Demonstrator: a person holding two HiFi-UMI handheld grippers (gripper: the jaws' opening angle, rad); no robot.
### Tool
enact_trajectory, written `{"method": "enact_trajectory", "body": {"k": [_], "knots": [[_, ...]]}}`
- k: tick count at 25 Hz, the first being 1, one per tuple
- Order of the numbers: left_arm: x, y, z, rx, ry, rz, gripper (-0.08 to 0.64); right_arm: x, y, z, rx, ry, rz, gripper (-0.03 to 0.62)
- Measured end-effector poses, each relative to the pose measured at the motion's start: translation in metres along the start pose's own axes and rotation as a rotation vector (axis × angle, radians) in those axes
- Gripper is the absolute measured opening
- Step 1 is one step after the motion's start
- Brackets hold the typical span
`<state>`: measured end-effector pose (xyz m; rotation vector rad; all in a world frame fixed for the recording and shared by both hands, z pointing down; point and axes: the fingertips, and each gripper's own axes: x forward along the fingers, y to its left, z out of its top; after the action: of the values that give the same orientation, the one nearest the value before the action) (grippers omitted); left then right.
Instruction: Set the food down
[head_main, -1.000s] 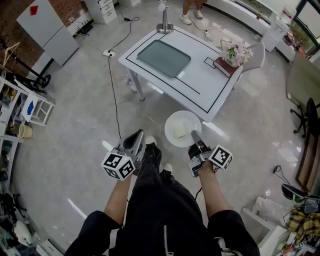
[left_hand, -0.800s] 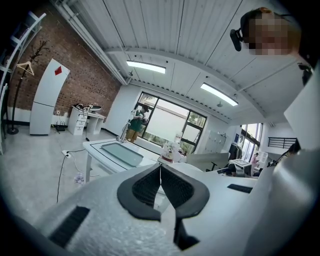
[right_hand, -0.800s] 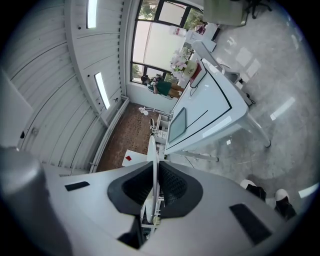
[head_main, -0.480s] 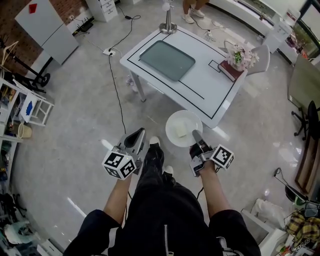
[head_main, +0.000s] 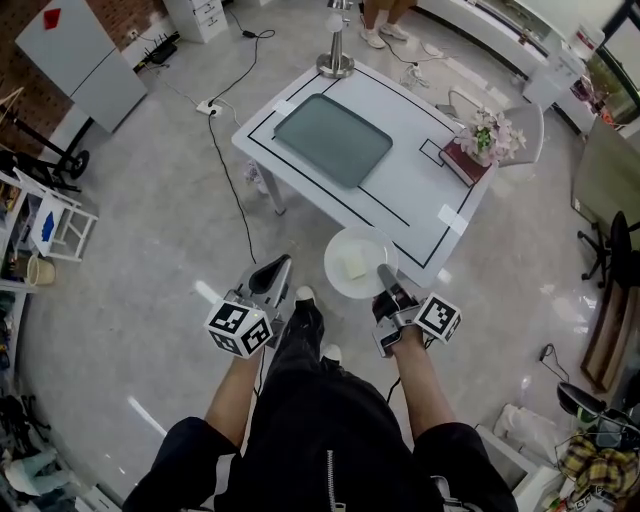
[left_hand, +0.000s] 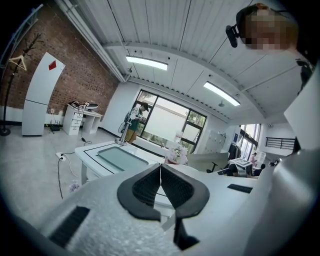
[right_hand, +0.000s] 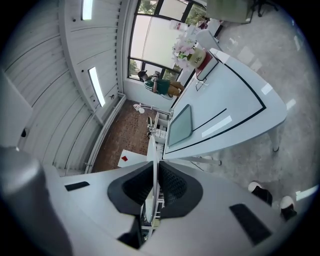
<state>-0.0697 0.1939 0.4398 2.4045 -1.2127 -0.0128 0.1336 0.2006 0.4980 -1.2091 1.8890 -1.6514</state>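
Pale food (head_main: 354, 265) on plate (head_main: 340, 248), kind unclear.

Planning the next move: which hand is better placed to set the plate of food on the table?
Right. The right claw is shut on the plate rim, the food on it, by the table's near edge. The left claw is shut, empty, apart from the plate.

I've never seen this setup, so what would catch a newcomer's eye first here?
The white plate with a pale piece of food on it stands out, its rim clamped in the right gripper by the near edge of the white table. On that table lie a grey-green tray and, toward its right end, pink flowers.
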Motion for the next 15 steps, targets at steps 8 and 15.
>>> {"method": "enact_trajectory", "body": {"k": [8, 15], "knots": [[0.040, 0.036, 0.021, -0.019, 0.027, -0.026, 0.008, 0.047, 0.006, 0.022, 0.025, -0.005, -0.047, 0.026], [0.068, 0.069, 0.037, -0.033, 0.041, -0.039, 0.008, 0.086, 0.009, 0.037, 0.029, -0.006, -0.076, 0.026]]}}
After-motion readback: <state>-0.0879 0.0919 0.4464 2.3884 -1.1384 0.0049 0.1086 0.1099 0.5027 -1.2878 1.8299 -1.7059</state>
